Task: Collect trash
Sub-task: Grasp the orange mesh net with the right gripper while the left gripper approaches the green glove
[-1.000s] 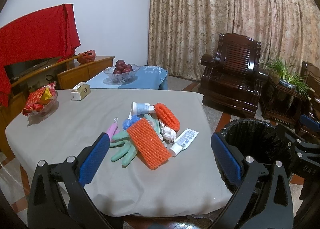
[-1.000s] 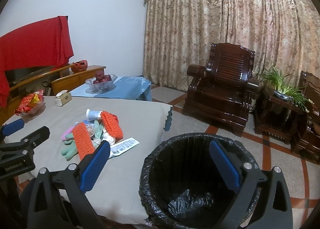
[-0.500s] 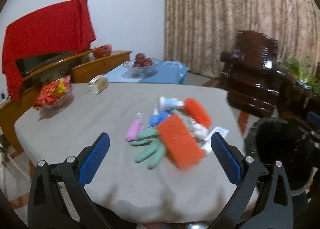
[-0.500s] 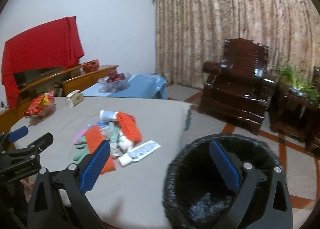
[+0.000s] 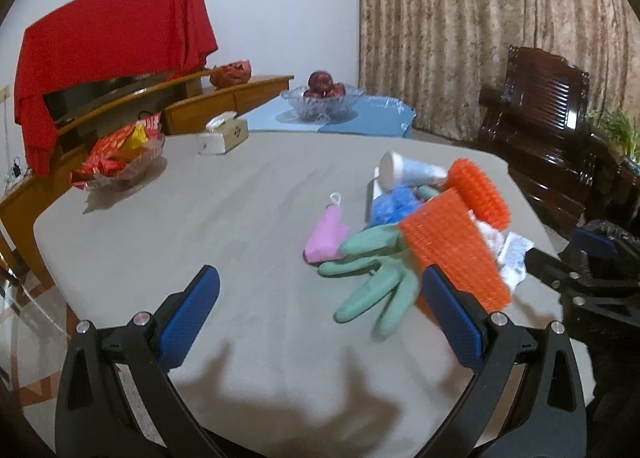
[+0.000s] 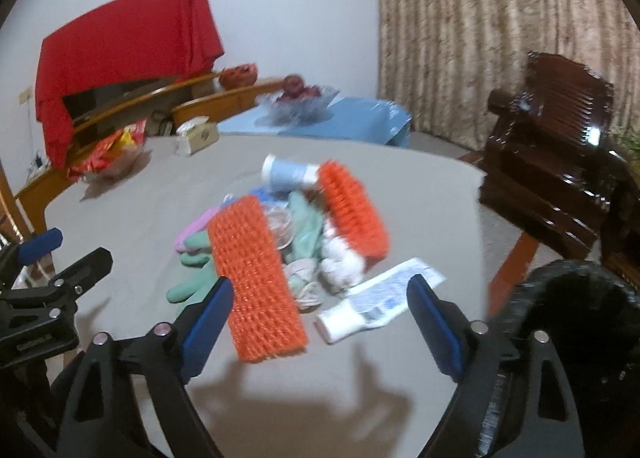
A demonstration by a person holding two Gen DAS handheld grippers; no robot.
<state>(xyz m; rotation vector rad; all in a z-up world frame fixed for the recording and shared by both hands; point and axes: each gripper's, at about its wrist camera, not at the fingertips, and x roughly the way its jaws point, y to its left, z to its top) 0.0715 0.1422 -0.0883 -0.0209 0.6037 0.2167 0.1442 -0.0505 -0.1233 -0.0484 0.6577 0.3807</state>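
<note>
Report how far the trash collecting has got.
Done: nothing visibly; the heap, with orange brush, green glove and white tube, lies on the table. In hand: nothing; left gripper and right gripper are empty, the right's jaws just narrowing. Left: everything into the black bin.

place: you're in a home living room
clues: carved wooden armchair [image 5: 544, 105], floral curtains [image 5: 480, 25], fruit bowl [image 5: 320, 99] ahead of your tongs

2 orange brushes [image 6: 256, 278], green glove [image 5: 376, 278], black bin [image 6: 580, 322].
</note>
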